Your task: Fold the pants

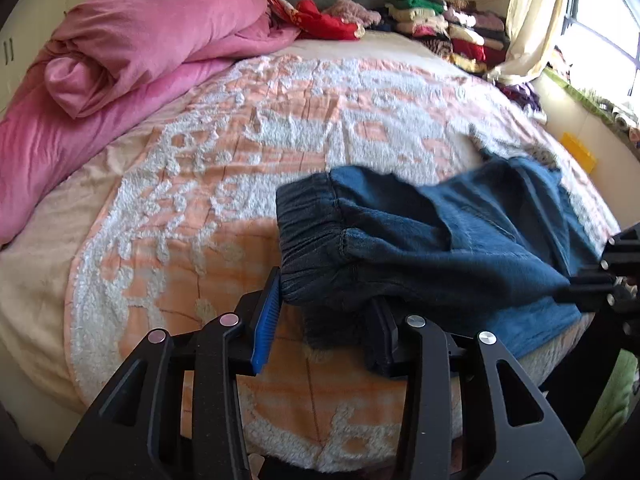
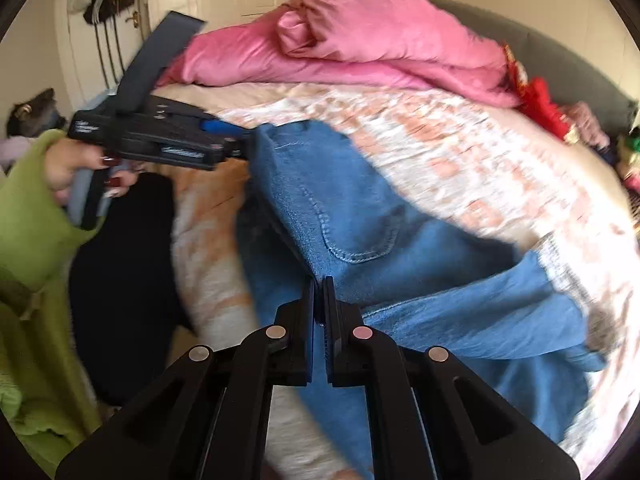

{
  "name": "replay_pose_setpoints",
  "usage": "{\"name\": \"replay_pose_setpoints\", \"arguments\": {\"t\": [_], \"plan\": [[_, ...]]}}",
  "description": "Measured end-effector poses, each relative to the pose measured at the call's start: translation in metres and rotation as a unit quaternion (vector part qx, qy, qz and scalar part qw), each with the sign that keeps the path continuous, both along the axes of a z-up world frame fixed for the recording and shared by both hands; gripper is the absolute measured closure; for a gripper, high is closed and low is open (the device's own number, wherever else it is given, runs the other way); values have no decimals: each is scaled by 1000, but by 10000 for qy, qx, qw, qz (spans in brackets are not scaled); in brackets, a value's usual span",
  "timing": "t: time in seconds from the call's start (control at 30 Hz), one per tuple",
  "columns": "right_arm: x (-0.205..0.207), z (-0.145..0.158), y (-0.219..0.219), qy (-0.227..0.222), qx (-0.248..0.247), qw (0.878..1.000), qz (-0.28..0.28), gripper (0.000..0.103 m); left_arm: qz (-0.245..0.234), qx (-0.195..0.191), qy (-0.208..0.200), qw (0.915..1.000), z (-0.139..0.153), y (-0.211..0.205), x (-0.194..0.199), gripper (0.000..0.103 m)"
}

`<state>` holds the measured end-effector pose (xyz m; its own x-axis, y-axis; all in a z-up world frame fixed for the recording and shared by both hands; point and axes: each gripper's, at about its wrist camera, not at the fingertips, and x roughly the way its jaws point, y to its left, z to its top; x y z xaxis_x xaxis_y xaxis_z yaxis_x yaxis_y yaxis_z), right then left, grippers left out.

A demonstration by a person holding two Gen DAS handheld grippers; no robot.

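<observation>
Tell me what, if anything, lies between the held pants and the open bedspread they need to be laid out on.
Nothing visible does. Both the left gripper and the right gripper already clamp the blue pants, and the patterned bedspread ahead is bare. The pink duvet and the stacked clothes sit off at the edges.

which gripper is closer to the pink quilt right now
Left. The left gripper holds the pants on the quilt's side of the bed; the right gripper grips them farther away.
</observation>
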<state>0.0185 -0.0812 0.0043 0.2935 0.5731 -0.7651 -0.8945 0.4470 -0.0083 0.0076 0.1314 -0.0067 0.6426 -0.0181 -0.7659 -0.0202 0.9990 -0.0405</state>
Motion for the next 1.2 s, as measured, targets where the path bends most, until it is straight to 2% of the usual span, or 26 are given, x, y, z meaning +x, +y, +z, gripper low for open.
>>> {"name": "replay_pose_setpoints", "arguments": {"t": [0.1,0.17,0.27,0.43,0.57,0.63,0.73,0.8,0.83,0.87,0.93,1.0,1.07,1.13,1.2], "plan": [[-2,-28,5,480,-90,9988,-57,99,-2,7,216,9998,-11,1,-4,69],[-3,-39,7,674,-107,9977,-50,98,50,-15,335,9994,-16,3,-10,64],[-1,-39,6,816,-19,9966,-66,96,142,-80,333,9993,-11,9,-22,60],[-5,-28,0,959,141,9953,20,91,72,-156,-131,9998,26,-1,-40,62],[-13,-4,-12,1103,802,9906,119,89,-435,-247,-499,9975,47,-32,-36,63],[-9,3,-17,1014,947,9903,-117,88,-633,-237,-376,9970,39,-45,-27,63],[0,-6,-14,689,598,9941,-580,88,-659,-112,133,9977,7,-55,-7,63],[6,-21,-10,775,354,9931,-806,83,-551,69,399,9977,-14,-55,-1,63],[9,-32,-9,845,132,9918,-955,76,-544,73,443,9975,-20,-54,-1,63],[18,-43,-10,935,-59,9898,-1071,75,-530,-2,497,9974,-27,-52,0,63],[19,-53,-11,1036,-19,9880,-1147,75,-540,-120,521,9971,-30,-50,-2,63],[19,-49,-14,1068,33,9878,-1130,75,-544,-107,492,9972,-30,-50,-1,63],[18,-34,-24,1070,309,9879,-1083,74,-503,-171,457,9975,-28,-48,-3,63],[17,-15,-41,987,682,9863,-1135,59,-469,-251,338,9980,-18,-46,-7,62],[22,1,-55,814,857,9839,-1339,55,-449,-273,154,9985,-4,-46,-13,59]]}}
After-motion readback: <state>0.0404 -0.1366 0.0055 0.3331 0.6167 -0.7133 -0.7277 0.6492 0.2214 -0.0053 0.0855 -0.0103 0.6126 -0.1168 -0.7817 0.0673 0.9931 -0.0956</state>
